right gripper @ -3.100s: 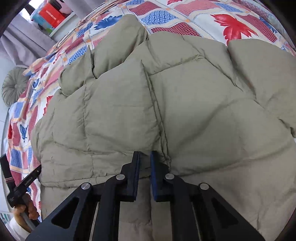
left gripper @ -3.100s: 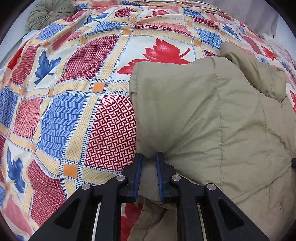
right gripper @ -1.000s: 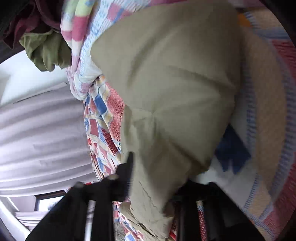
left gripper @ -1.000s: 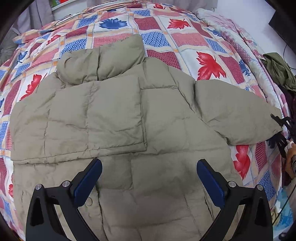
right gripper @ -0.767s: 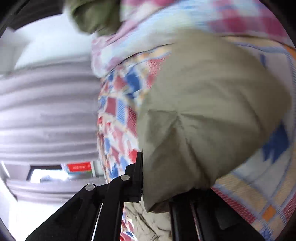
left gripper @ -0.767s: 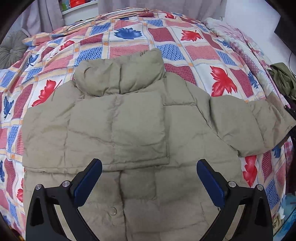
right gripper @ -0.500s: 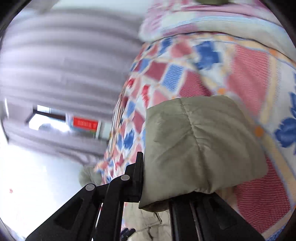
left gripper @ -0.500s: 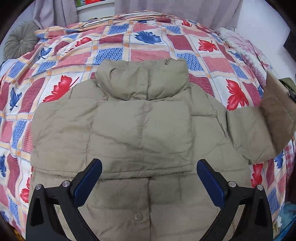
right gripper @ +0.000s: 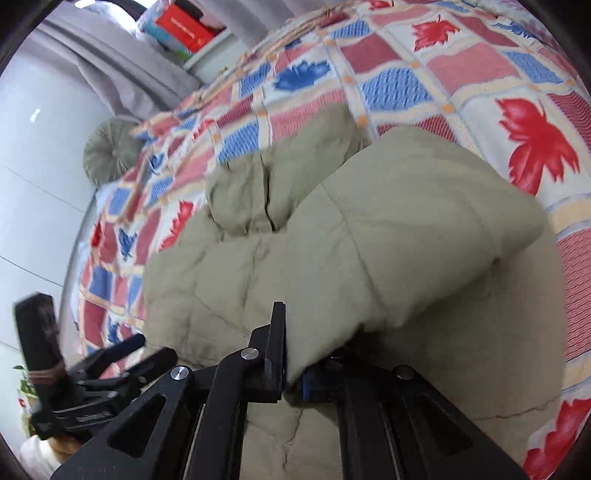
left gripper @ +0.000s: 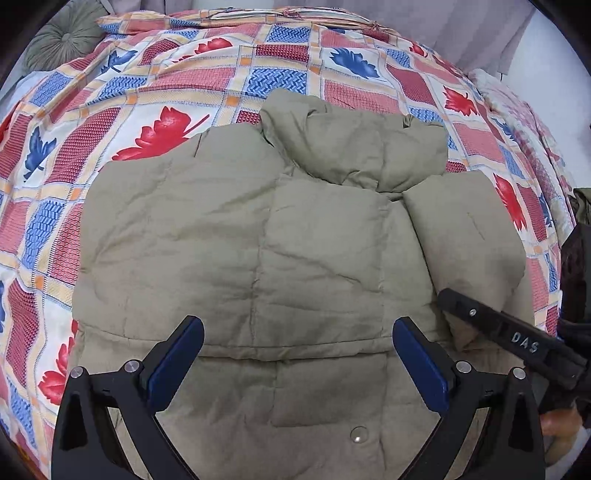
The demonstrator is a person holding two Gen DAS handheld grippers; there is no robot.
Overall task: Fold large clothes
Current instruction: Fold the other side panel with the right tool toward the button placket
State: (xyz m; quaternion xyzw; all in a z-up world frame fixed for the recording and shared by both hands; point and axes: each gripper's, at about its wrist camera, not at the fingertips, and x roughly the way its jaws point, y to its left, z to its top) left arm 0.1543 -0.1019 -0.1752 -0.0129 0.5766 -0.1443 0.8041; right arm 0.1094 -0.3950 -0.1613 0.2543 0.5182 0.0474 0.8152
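Your right gripper (right gripper: 291, 365) pinches the sleeve (right gripper: 413, 236); your left gripper (left gripper: 295, 365) gapes wide, holding nothing.
"DAS" shows on the right gripper. Your tan puffy jacket (left gripper: 236, 251) lies on the leaf-patterned bedspread (left gripper: 280, 48), near a round green cushion (left gripper: 59, 33).

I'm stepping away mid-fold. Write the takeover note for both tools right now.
Left tool: open, empty, over the lower front of the khaki quilted puffer jacket.
Right tool: shut on the jacket's right sleeve, carrying it over the body.
Jacket lies flat on the patchwork leaf-print bedspread, collar away from you.
Done: left sleeve already folded across the chest.
Left: lay the right sleeve down, release, then fold the body.
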